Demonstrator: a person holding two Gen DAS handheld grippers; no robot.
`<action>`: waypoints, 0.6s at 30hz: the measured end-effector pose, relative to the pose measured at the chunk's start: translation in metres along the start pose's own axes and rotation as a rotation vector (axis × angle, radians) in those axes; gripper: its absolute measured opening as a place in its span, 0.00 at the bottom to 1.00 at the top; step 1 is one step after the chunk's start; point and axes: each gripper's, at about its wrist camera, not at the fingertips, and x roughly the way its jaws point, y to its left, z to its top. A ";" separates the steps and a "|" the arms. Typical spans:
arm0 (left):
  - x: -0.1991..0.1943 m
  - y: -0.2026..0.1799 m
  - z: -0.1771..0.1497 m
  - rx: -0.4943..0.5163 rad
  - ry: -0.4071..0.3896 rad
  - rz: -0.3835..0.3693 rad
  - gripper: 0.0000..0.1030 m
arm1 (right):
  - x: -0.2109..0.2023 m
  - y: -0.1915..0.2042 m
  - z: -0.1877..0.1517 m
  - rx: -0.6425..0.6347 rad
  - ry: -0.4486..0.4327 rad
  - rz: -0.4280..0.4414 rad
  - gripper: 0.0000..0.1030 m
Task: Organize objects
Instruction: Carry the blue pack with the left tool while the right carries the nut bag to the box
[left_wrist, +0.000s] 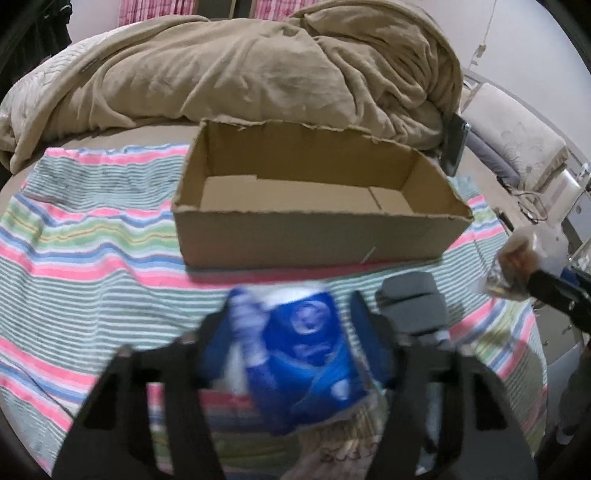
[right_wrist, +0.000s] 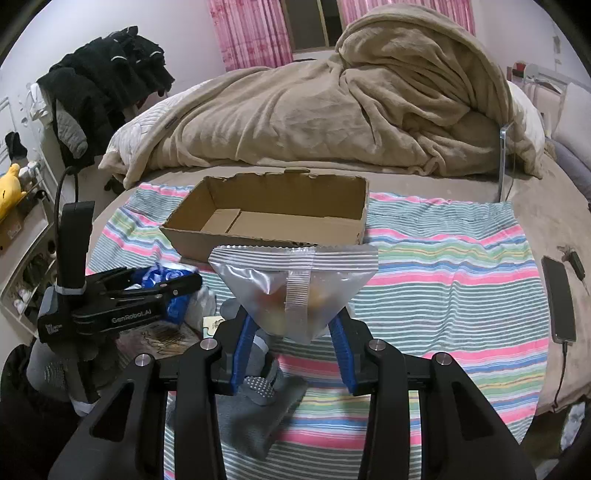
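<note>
1. Cardboard box (left_wrist: 317, 229), open at the top with ragged torn edges, sits on the striped cloth (left_wrist: 92, 251) spread over the bed; nothing shows inside it.
2. Behind the box, a beige blanket (left_wrist: 258, 70) lies in a crumpled heap along the far side of the bed.
3. Left gripper (left_wrist: 291, 332) is angled down toward the cloth just in front of the box, and a blue snack packet (left_wrist: 306, 350) with a round white emblem sits between its blue-padded fingers (left_wrist: 364, 325).
4. That view is blurred, so whether the pads actually press on the blue packet cannot be told; the jaws stand partly apart with the packet filling most of the gap.
5. Right gripper (right_wrist: 293, 325) pinches the lower corner of a clear sealed food pouch (right_wrist: 293, 284), holding it upright so its crimped top edge stands in front of the box's near wall.
6. Orange-brown pieces show dimly through the pouch's film.
7. Grey sock (right_wrist: 258, 410) with dotted grip soles lies on the cloth under the right gripper.
8. Farther right, a dark phone (right_wrist: 559, 299) with a cable plugged in rests on the bedsheet beside the striped cloth.
9. At the room's left edge, black clothes (right_wrist: 107, 81) hang in a pile, and a yellow plush toy (right_wrist: 9, 192) sits lower down.
</note>
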 end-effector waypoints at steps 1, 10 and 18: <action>-0.001 0.000 -0.001 0.001 -0.003 0.001 0.48 | 0.000 0.000 0.001 0.000 -0.001 0.000 0.40; -0.029 -0.009 -0.008 0.064 -0.057 0.017 0.28 | -0.003 -0.001 0.005 0.002 -0.013 0.006 0.40; -0.049 -0.020 0.002 0.106 -0.104 -0.004 0.13 | -0.010 0.002 0.014 -0.014 -0.037 0.004 0.40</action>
